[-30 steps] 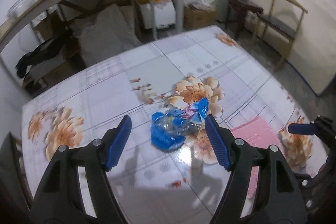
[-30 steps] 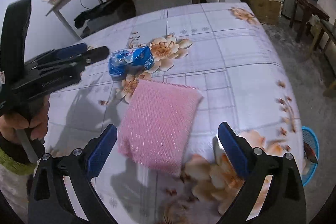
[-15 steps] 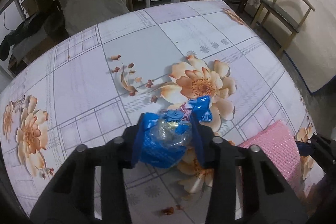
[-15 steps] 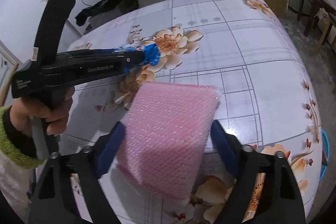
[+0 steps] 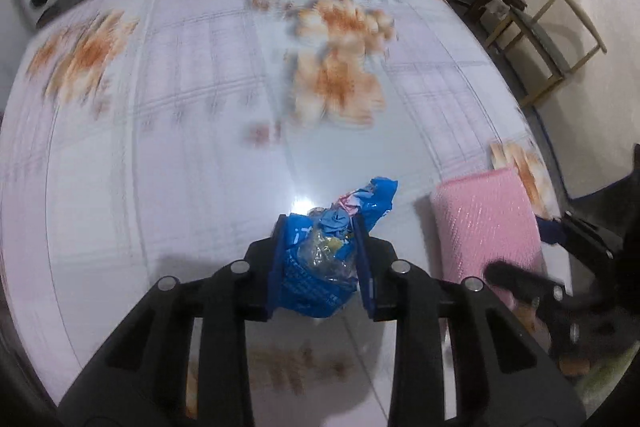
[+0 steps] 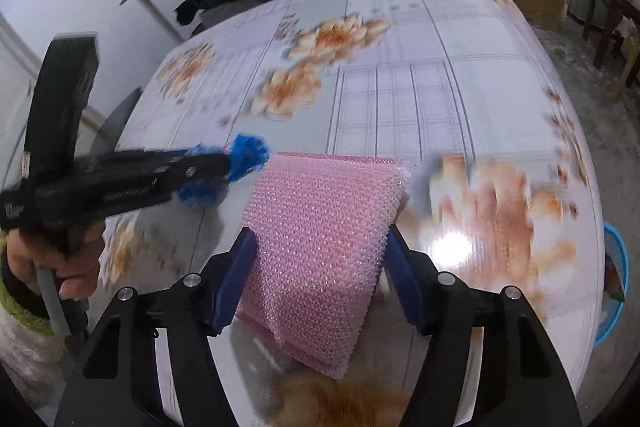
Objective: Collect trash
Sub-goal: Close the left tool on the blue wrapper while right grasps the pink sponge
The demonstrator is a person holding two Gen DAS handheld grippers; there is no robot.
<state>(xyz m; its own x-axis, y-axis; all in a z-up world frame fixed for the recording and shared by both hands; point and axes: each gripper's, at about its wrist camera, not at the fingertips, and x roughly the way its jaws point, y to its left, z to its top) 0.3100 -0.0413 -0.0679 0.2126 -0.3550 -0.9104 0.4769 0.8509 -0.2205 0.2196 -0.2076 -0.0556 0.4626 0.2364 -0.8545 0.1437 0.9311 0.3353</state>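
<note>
Left gripper (image 5: pixel 322 259) is clamped on a crumpled blue plastic wrapper (image 5: pixel 320 267), both blue pads pressed into its sides; the twisted tail of the wrapper sticks out past the fingertips toward 1 o'clock. Clear film and a yellowish scrap show inside the bundle. Whether it is touching the floral tablecloth (image 5: pixel 180 147) cannot be told; the cloth is motion-blurred.

Right gripper (image 6: pixel 320 279) is closed on a pink bubble-wrap pouch (image 6: pixel 320 243), pads against its two long edges, the far end of the pouch reaching toward 12 o'clock. In the right wrist view the left gripper enters from 9 o'clock, wrapper end just beside the pouch's far left corner. A blue basket (image 6: pixel 614 283) sits off the table edge at 3 o'clock.
</note>
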